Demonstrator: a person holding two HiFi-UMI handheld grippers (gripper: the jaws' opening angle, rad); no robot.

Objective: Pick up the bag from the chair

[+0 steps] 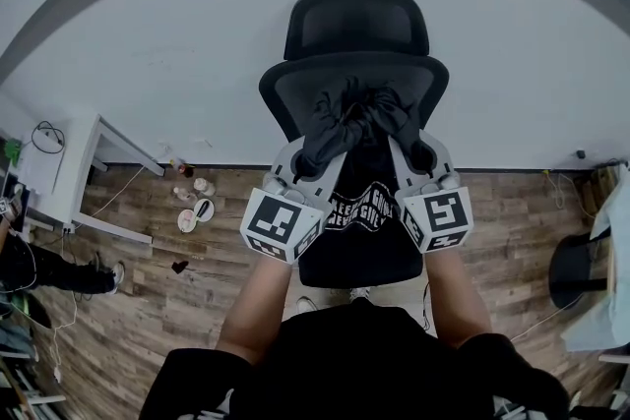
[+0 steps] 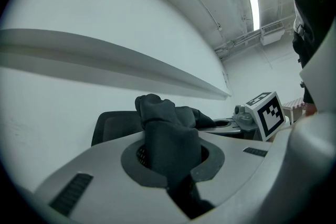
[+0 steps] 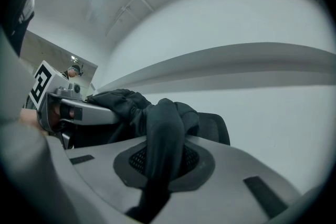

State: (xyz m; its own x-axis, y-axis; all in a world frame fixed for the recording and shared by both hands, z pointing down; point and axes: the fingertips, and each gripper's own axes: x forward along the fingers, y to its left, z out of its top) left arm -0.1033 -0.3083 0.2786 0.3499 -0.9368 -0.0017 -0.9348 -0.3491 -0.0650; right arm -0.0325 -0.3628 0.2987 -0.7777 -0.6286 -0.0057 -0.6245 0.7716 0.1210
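Observation:
A black bag (image 1: 366, 204) with white print hangs in front of a black office chair (image 1: 356, 25), held up by its bunched top. My left gripper (image 1: 313, 152) is shut on the left part of the bunched cloth and my right gripper (image 1: 411, 150) on the right part. In the left gripper view the dark cloth (image 2: 170, 136) is pinched in my left gripper (image 2: 173, 161), with the chair back (image 2: 111, 126) behind it. In the right gripper view another fold (image 3: 164, 134) is pinched in my right gripper (image 3: 163, 161). The chair seat is hidden behind the bag.
The chair stands against a white wall on a wood floor. A white desk (image 1: 69, 174) is at the left, with small items on the floor (image 1: 194, 210) beside it. A dark round stool (image 1: 576, 272) and cables lie at the right.

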